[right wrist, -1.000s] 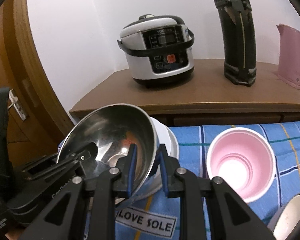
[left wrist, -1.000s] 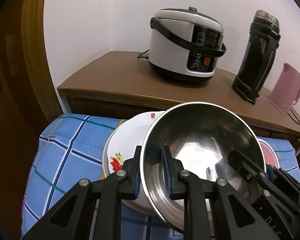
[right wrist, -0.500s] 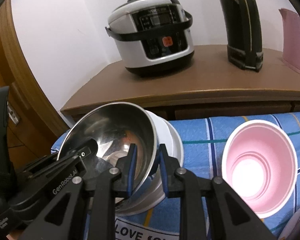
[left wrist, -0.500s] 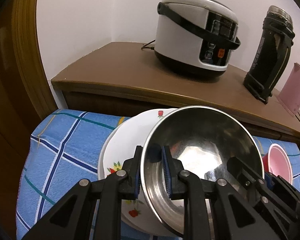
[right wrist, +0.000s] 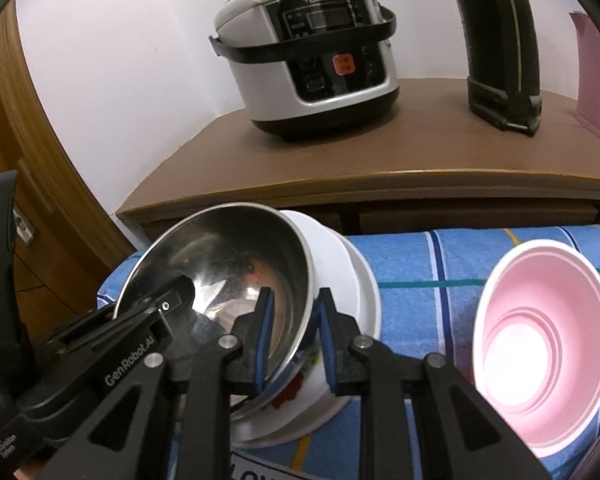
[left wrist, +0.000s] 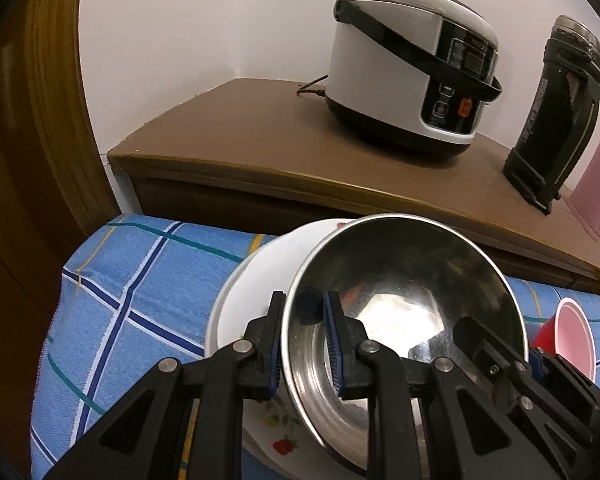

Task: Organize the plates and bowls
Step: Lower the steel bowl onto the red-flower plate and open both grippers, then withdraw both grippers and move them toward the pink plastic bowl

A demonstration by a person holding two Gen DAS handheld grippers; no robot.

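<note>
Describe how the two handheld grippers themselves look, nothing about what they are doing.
Both the left gripper and right gripper are matte black, with angular triangular linkage arms joined by round silver rivets. Each has two flat fingers lined with ribbed blue pads. White lettering "GenRobot.AI" marks the left gripper's body seen in the right view. No cables or sleeves are visible.

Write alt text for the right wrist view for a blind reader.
The right gripper has its jaws either side of the rim of a steel bowl, which the left gripper also grips, above a white plate on a blue checked cloth. A pink bowl sits to the right, a rice cooker behind.
</note>
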